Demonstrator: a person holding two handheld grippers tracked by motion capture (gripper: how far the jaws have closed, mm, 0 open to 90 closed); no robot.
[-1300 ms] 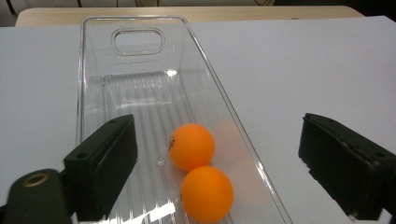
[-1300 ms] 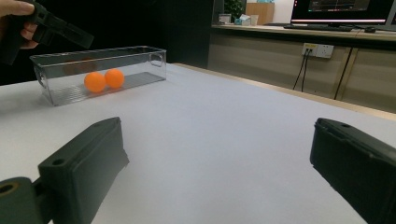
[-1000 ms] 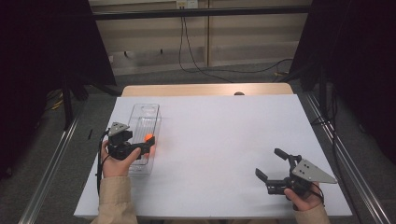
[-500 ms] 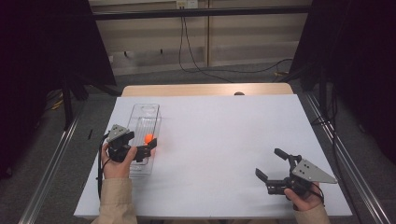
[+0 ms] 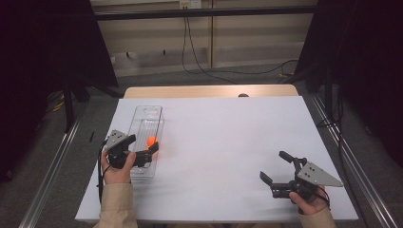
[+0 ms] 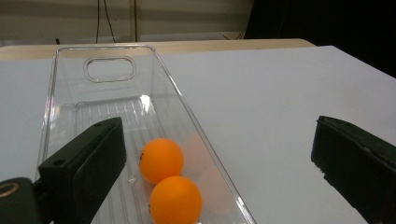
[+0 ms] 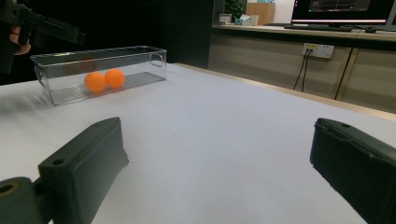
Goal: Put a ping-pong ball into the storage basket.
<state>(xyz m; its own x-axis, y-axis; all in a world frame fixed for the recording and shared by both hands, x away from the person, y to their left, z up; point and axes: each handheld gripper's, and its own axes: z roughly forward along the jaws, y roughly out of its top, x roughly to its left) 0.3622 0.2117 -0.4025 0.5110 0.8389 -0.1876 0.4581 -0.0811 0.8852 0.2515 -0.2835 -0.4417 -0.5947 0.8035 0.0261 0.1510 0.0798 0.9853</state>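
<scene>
A: Where are the balls?
B: Two orange balls (image 6: 161, 159) lie touching in the clear bin (image 5: 146, 124) at the table's (image 5: 228, 137) left side.
A: And the grippers?
B: The left gripper (image 5: 142, 151) hovers over the bin's near end, jaws apart and empty. The right gripper (image 5: 276, 168) sits near right, jaws wide apart.

— What sits between the jaws?

— Two orange balls (image 6: 161, 160), touching, lie in a clear plastic bin (image 6: 110, 70) on the white table (image 6: 280, 98); the nearer ball (image 6: 175, 200) rests by the bin's right wall.

— And the left gripper (image 6: 224, 172)?

— Its black jaws stand wide apart, one over the bin, one over bare table beside it.
</scene>
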